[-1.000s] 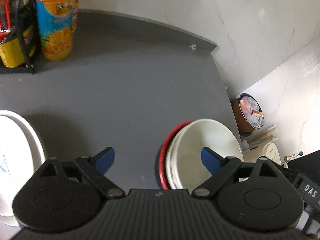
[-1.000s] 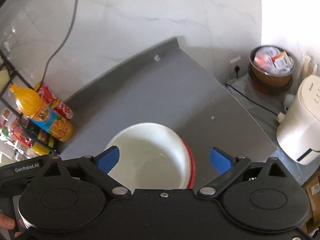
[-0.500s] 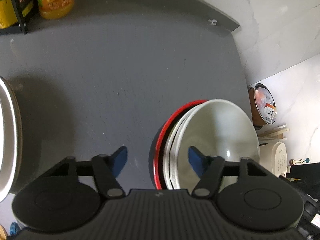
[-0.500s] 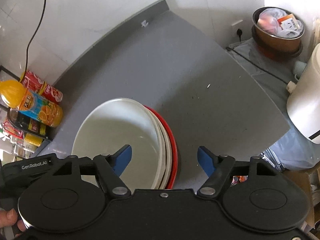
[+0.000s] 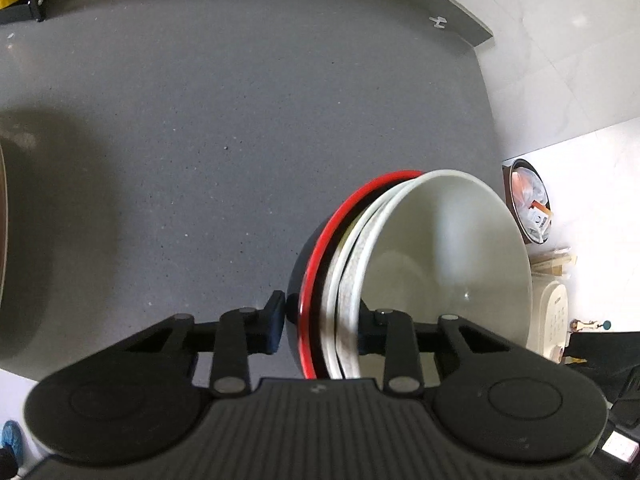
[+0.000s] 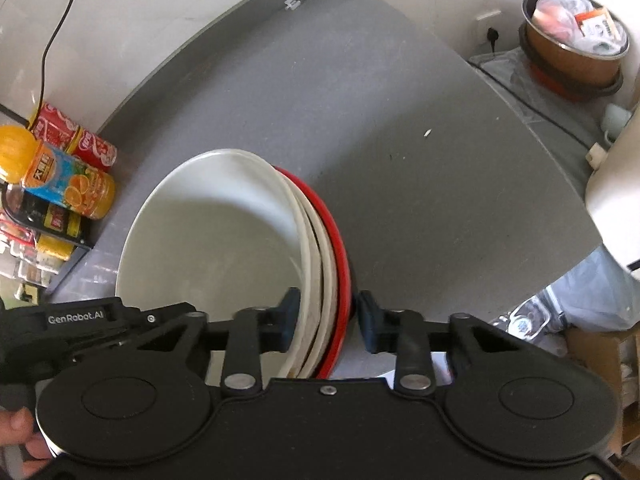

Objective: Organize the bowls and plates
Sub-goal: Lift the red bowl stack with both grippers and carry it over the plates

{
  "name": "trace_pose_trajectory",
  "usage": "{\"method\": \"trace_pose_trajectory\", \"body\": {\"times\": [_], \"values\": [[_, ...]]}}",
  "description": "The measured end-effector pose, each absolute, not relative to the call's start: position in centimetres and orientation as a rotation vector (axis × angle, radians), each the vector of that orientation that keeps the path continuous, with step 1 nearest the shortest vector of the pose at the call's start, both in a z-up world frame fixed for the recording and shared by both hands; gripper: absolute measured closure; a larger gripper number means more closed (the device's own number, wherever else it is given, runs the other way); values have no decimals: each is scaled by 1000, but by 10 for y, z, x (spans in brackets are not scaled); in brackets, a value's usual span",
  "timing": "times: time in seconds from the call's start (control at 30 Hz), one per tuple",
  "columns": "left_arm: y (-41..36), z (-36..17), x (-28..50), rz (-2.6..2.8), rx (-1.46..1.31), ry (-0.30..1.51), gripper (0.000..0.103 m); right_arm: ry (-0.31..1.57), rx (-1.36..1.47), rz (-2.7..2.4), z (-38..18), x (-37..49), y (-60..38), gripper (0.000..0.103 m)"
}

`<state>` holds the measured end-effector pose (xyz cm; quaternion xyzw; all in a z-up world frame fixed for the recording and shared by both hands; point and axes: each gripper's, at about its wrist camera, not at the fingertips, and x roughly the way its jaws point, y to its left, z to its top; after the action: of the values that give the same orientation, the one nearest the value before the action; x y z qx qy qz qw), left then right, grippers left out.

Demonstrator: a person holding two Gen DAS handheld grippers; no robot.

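The dark grey speckled countertop [image 5: 248,128] has a low raised edge of the same grey colour [image 6: 224,28] along the white marble wall. On it stands a stack of nested bowls [image 5: 400,264]: a bowl with red rim at the bottom [image 6: 338,248] and white ceramic bowls inside it [image 6: 224,240]. In the far left corner stand an orange juice bottle with blue label [image 6: 60,172], red drink cans [image 6: 92,146] just behind it, and a black wire rack with yellow packages [image 6: 52,224] beside the bottle.
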<state>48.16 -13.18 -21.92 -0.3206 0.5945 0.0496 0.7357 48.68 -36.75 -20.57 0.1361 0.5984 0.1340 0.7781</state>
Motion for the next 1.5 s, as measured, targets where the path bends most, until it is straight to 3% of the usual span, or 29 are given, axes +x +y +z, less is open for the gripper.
{"method": "trace_pose_trajectory", "body": {"times": [0.5,1.5], "values": [[-107,-203,459,111,-726,1221,73,1218,231,363,-180,483,-337,74],[75,-155,344,384,-876,1010,73,1183,32,705,-133,452,-135,74]]}}
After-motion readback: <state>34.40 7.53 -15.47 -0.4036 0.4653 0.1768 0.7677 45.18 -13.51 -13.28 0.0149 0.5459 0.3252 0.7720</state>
